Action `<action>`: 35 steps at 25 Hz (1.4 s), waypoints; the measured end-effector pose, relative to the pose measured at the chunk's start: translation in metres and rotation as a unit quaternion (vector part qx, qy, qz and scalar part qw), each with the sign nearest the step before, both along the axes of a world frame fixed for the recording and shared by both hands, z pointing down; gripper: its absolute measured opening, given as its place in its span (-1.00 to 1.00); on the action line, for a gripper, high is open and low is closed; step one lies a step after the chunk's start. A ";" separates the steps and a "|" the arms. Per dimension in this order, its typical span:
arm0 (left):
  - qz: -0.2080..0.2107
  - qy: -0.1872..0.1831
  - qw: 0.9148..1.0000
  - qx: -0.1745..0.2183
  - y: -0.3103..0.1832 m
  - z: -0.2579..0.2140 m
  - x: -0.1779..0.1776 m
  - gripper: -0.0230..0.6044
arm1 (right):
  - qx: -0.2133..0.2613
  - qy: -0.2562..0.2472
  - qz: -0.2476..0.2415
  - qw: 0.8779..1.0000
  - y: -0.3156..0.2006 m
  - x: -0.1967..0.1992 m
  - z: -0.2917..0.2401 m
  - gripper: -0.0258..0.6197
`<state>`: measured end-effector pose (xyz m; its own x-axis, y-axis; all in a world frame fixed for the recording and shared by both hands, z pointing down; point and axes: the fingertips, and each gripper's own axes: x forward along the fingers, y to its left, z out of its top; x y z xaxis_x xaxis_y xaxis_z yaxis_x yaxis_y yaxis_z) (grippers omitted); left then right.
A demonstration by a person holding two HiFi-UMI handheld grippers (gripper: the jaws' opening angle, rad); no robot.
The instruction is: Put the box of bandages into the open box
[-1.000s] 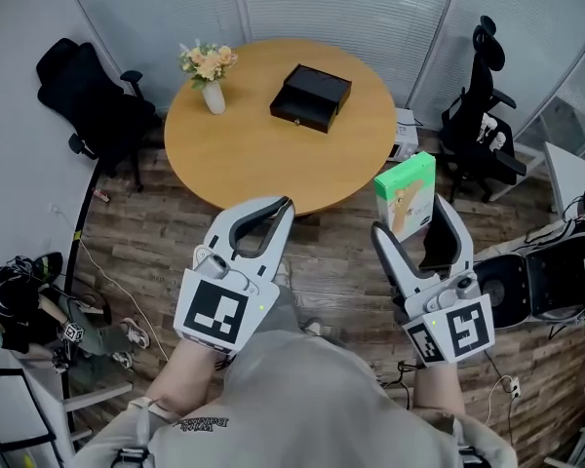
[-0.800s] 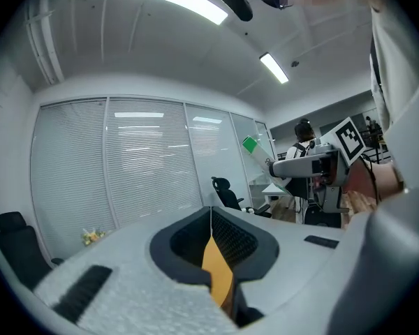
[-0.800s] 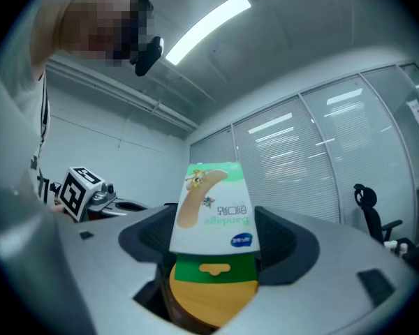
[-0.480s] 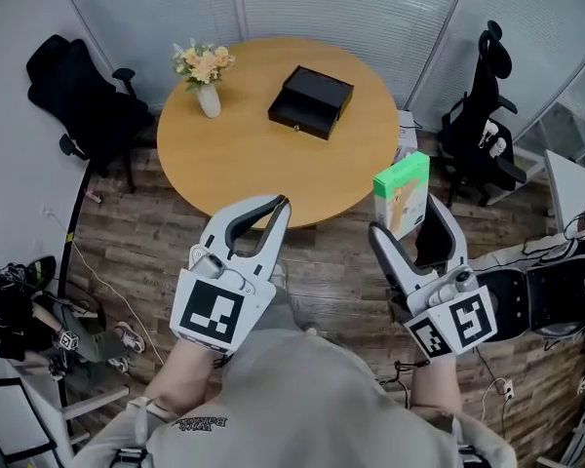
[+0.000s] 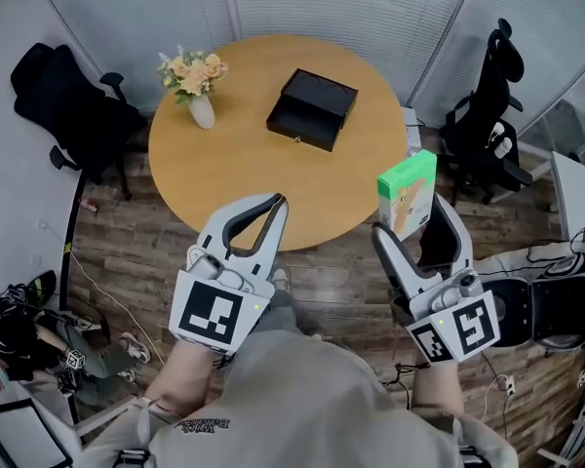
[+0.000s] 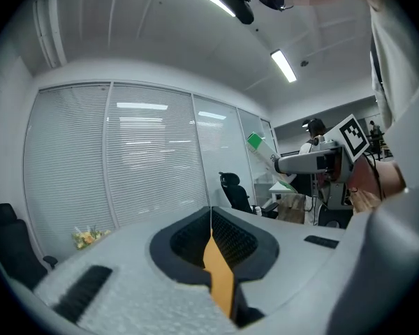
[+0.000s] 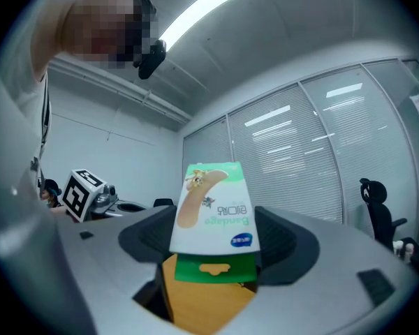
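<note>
The green-and-white cardboard box of bandages [image 7: 213, 211] is up in the air, pinched between the two jaws of the right gripper [image 5: 410, 218], so that one's clamped on it good. In the right gripper view the box stands up between the jaws with its printed face toward the camera. You can see the plaster drawing, the lettering reads upside down, and the green flap end sits lowest, nearest the camera.

From the head view, the box shows just off the near right rim of the round light-wood table [image 5: 244, 174], tilted a bit, with the brown plank floor [image 5: 146, 252] behind it.

The shallow black open box [image 5: 312, 109] lies on the far right part of the tabletop, well apart from the bandages. Can't make out anything inside it. A small white vase of peach and yellow flowers [image 5: 195, 81] stands at the far left of the table, apart from the black box.

The left gripper [image 5: 276, 203] has its jaws pressed together with nothing between them. It's held at the near edge of the table, beside the right one.

There's a black office chair on the left [image 5: 63, 96] and another black office chair on the right [image 5: 487, 115], with white blinds behind.
</note>
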<state>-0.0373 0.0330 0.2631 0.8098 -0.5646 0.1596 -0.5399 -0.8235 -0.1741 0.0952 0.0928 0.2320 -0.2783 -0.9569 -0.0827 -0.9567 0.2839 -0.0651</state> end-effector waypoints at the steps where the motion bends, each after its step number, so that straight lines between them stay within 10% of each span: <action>1: 0.001 -0.001 1.000 -0.001 -0.009 0.001 0.001 -0.85 | -0.002 0.000 0.001 1.000 -0.009 0.000 0.001 0.10; 35: 0.029 0.002 1.000 -0.010 -0.190 0.002 -0.004 -0.85 | -0.027 0.051 0.002 0.998 -0.202 -0.016 0.003 0.10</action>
<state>-0.0408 -0.1574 0.2654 0.8421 -0.5129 0.1667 -0.4914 -0.8571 -0.1545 0.0794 -0.1095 0.2346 -0.2790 -0.9603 -0.0021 -0.9602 0.2789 0.0170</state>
